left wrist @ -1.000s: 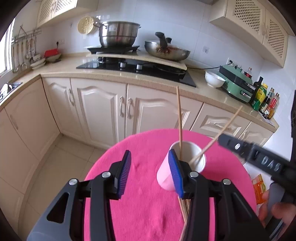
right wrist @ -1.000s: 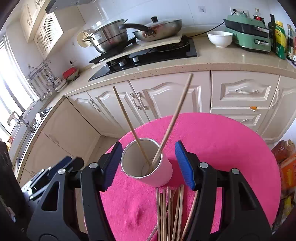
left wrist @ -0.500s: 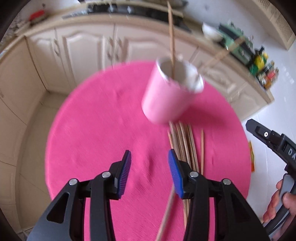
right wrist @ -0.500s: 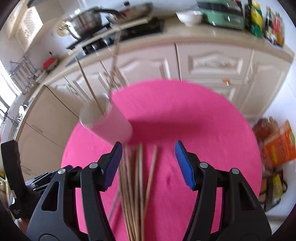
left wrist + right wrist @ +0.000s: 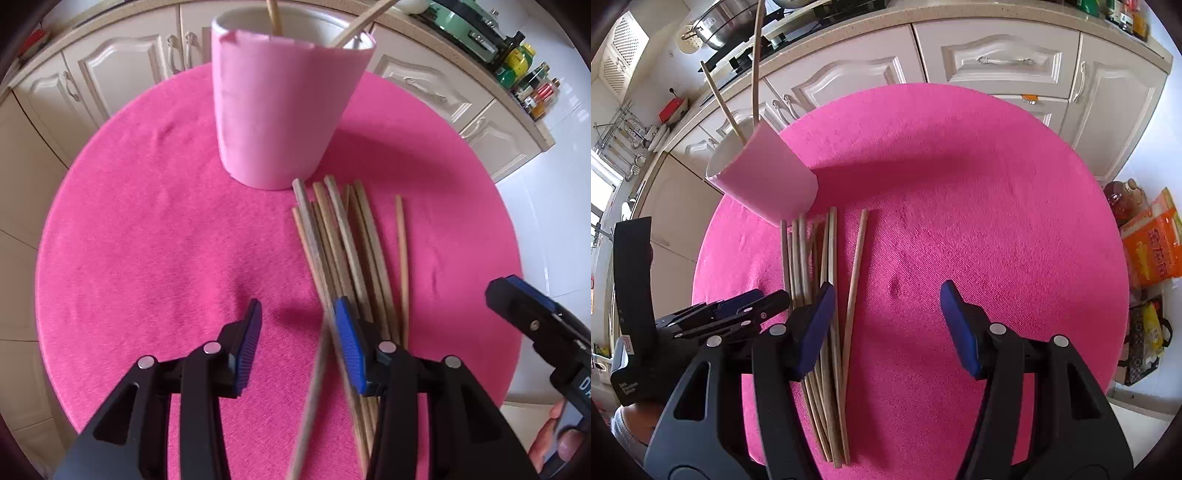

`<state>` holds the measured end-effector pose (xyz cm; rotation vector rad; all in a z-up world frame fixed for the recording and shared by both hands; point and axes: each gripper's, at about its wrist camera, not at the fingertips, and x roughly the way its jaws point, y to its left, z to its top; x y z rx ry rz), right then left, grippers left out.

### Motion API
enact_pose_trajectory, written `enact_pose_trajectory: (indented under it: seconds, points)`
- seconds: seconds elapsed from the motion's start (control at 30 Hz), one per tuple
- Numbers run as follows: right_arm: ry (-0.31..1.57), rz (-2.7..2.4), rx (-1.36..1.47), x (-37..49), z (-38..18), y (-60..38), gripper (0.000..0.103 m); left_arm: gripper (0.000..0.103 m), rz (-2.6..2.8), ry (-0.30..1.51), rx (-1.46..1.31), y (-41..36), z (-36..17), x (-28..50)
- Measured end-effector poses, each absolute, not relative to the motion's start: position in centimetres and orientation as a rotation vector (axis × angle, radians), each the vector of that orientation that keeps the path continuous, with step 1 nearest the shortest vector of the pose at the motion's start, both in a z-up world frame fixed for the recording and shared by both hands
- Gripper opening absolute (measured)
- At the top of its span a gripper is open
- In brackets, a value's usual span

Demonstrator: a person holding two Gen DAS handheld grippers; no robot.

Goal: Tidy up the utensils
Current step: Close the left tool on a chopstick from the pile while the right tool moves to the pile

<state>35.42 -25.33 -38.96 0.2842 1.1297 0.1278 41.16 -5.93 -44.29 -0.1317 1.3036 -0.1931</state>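
Observation:
A pink cup stands at the far side of the round pink table with two chopsticks in it. Several wooden chopsticks lie in a bundle in front of it. My left gripper hangs open low over the near end of the bundle, and one blurred chopstick runs just inside its right pad. In the right wrist view my right gripper is open too. A single chopstick lies between its jaws, near the left pad. The bundle passes under that finger, and the cup is far left.
Cream cabinets and a counter with a hob and pots ring the table's far side. Bags and a bottle sit on the floor to the right. My left gripper shows close beside the right one. The pink cloth spreads wide to the right.
Both grippers have dropped and tipped downward, from beside the cup to the chopsticks lying in front of it. Their jaws stand as wide as before.

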Motion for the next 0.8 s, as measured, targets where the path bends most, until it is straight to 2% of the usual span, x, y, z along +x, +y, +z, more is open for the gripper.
enact_pose_trajectory:
  seconds: [0.3,0.37,0.47,0.5,0.67,0.73,0.8]
  points:
    - [1.17,0.156,0.281,36.2,-39.7,-24.9,0.059,0.041,-0.173,1.318,-0.122,-6.6,-44.5,42.4]
    - [1.182,0.162,0.281,36.4,-40.0,-24.9,0.059,0.031,-0.176,1.332,-0.137,-6.0,-44.8,42.5]
    - [1.198,0.167,0.28,36.7,-40.4,-24.7,0.059,0.01,-0.148,1.362,-0.153,-5.4,-45.5,42.7]
    - [1.205,0.167,0.277,36.8,-40.5,-24.6,0.059,0.007,-0.147,1.361,-0.167,-5.0,-45.5,42.6]
    - [1.238,0.164,0.251,37.4,-41.3,-24.1,0.059,0.006,-0.137,1.358,-0.184,-4.2,-45.3,42.0]
    - [1.258,0.169,0.243,37.7,-41.6,-23.6,0.053,0.006,-0.135,1.349,-0.199,-3.8,-45.0,41.7]
    - [1.278,0.17,0.232,38.0,-42.0,-23.2,0.041,0.006,-0.135,1.341,-0.209,-3.3,-44.7,41.3]
